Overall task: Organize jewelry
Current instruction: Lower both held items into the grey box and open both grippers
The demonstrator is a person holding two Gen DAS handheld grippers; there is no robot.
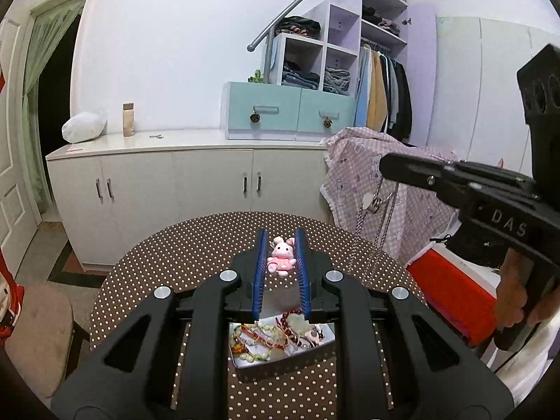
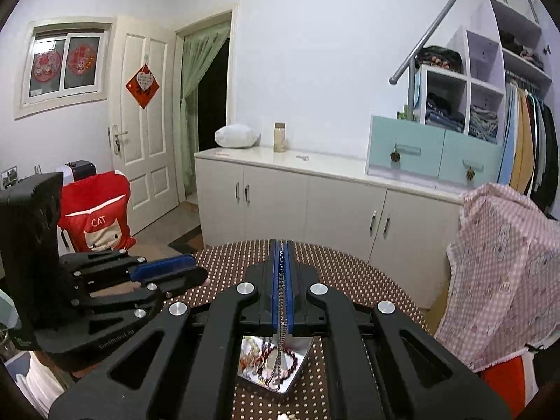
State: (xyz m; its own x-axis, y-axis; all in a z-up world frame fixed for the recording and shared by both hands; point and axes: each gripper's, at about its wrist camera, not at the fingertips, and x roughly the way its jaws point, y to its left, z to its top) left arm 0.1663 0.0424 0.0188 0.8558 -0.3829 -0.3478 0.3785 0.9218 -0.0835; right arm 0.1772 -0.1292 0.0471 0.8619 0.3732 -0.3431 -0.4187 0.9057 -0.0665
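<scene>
The right gripper [image 2: 281, 245] was clamped tight on a silver chain necklace [image 2: 280, 346], which hung down over the metal tray [image 2: 301, 357] of beaded jewelry [image 1: 276, 336]. The left gripper [image 1: 281, 245] stood with its jaws apart and nothing between them, above the tray's far side. A pink bunny charm [image 1: 282, 257] lay farther off on the dotted round table [image 1: 168, 266], near whose right edge stood a chair draped in checked cloth [image 2: 504, 280].

I'm working in a home bedroom: open wardrobe [image 1: 381, 87] with hanging clothes, white cabinets [image 2: 315, 203], curtained doorway [image 2: 206, 105], polka-dot table [image 1: 196, 245].
</scene>
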